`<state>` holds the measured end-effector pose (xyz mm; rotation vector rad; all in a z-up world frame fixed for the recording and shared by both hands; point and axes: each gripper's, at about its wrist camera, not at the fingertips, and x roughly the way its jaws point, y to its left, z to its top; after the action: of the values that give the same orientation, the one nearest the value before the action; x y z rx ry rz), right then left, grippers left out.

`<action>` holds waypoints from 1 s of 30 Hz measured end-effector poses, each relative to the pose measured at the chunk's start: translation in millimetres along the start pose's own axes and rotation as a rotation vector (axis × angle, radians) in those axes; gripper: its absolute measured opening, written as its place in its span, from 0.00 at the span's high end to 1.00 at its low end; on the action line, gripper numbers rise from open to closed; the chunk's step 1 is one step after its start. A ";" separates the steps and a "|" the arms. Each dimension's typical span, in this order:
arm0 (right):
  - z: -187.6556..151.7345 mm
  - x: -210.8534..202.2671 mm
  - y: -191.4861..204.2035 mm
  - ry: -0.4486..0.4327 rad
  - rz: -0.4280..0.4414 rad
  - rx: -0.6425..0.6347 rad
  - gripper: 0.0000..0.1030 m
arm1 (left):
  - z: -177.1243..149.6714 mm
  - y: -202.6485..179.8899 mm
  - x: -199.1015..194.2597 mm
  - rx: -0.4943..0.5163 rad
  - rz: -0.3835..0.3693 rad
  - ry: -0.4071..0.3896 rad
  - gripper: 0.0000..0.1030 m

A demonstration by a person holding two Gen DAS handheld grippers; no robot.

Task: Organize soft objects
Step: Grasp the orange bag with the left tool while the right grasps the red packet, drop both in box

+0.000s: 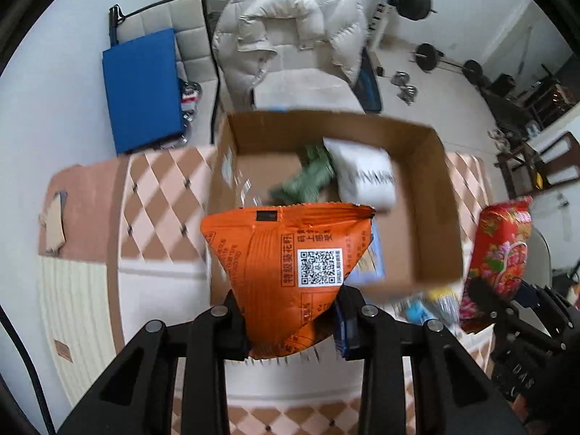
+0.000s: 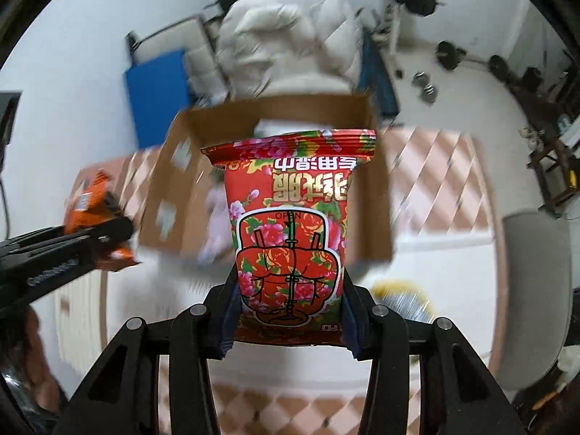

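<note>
My left gripper [image 1: 293,320] is shut on an orange snack bag [image 1: 290,253] and holds it over the near edge of an open cardboard box [image 1: 424,195]. Inside the box lie a green soft item [image 1: 308,177] and a white pack [image 1: 366,177]. My right gripper [image 2: 290,317] is shut on a red flowered wet-wipes pack [image 2: 290,217], held upright in front of the same box [image 2: 377,195]. The red pack also shows at the right of the left wrist view [image 1: 500,250]. The orange bag and left gripper show at the left of the right wrist view [image 2: 94,206].
The box stands on a table with a checkered cloth [image 1: 159,195]. A blue packet [image 1: 369,261] lies by the box's near wall and a yellow-and-blue packet [image 1: 431,302] on the table. Behind are a chair with a white down jacket [image 1: 290,36], a blue mat [image 1: 141,87] and barbells.
</note>
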<state>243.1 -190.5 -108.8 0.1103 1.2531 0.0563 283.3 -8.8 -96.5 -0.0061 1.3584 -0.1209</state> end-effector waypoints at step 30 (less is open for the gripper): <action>57.2 182.7 -39.3 0.383 -0.081 0.035 0.07 | 50.5 53.4 175.1 -0.093 0.049 0.424 0.21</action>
<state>353.7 -213.7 -268.3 0.0808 1.6400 -0.0165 372.9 25.2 -260.4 -0.0261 1.7851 -0.0164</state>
